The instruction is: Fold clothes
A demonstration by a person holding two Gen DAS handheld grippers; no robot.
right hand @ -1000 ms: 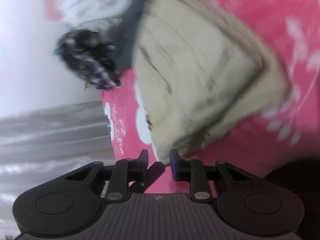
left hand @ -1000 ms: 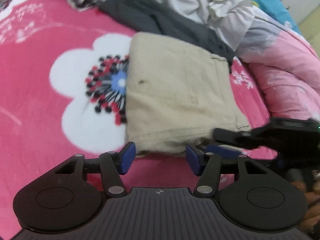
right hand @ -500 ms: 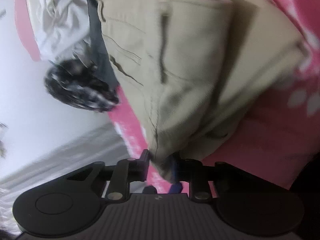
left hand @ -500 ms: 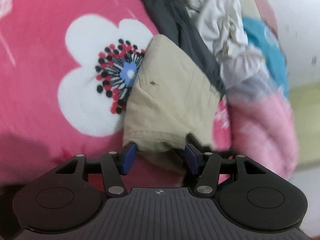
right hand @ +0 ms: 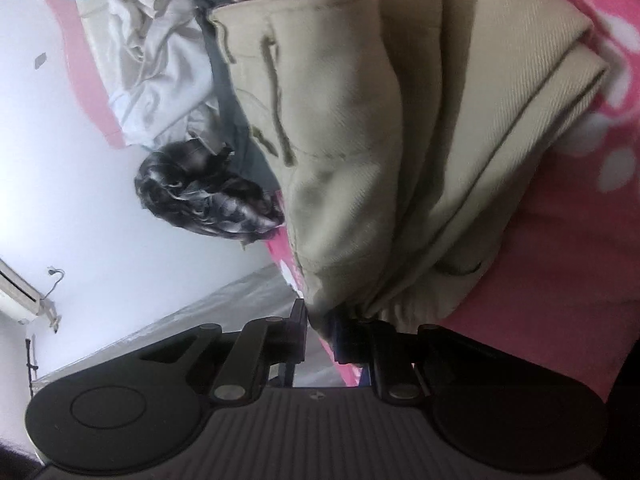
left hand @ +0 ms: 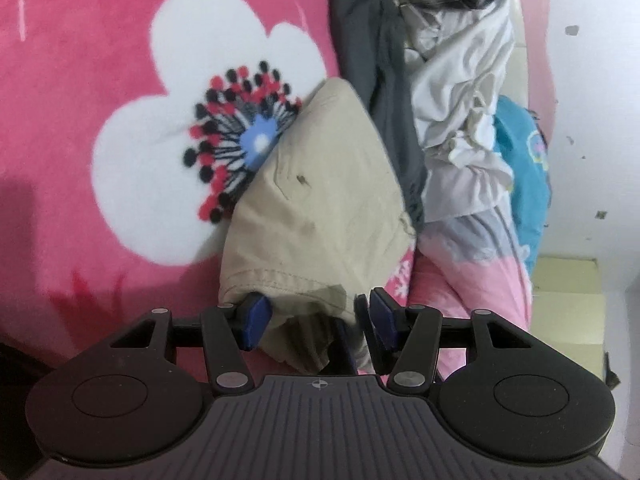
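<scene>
Since the earlier frames both grippers have come down to the near edge of the folded beige trousers, and the right one has narrowed its jaws. In the earlier right wrist view the jaws stood apart with a gap in front of the cloth; now a bunch of the beige fabric sits between them.

In the right wrist view the right gripper pinches the gathered lower corner of the trousers at the bottom centre of the frame. The cloth rises from the jaws toward the top of the frame, so its long axis runs away from this gripper.

In the left wrist view the left gripper stands about half open at the bottom centre, with the hem of the trousers lying between its blue pads. The left pad touches the cloth, but whether the right pad presses on it cannot be told. A dark finger of the other gripper seems to show between the pads; this part is shadowed. Both grippers are at the same near edge, so neither is clearly nearer.

The trousers lie on the pink flower blanket, pointing to the upper centre of the frame. Behind them lies a pile of unfolded clothes, grey, white and checked. How many layers the fold has is not clear.
</scene>
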